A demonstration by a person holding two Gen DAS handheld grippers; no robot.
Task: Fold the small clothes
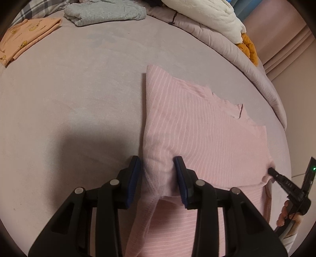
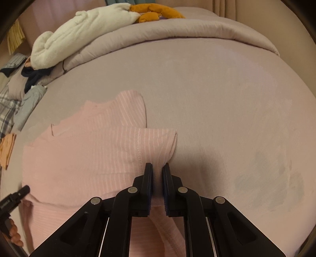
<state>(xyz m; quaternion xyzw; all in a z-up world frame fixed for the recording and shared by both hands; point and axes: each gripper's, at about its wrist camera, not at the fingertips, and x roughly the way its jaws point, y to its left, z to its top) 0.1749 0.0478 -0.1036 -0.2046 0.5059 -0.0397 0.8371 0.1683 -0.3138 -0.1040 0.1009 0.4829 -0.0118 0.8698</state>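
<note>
At the bed's (image 1: 88, 98) near edge | pink striped top (image 1: 207, 134) laid flat, hem half folded | left tool (image 1: 157, 168) wide astride fabric | right tool (image 2: 157, 172) narrow, apparently pinching the fold for carrying over.

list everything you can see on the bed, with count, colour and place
striped top: one, pink, near side of bed, partly folded
bed sheet: one, mauve, under everything
bear-print garment: one, orange, folded, far corner
grey garment: one, folded, far edge
comforter: one, mauve, bunched along far edge
fleece blanket: one, cream, on comforter
mustard item: one, beside the fleece
left gripper: black, blue pads, fingers apart around top's edge
right gripper: black, fingers narrowly apart at sleeve
</note>
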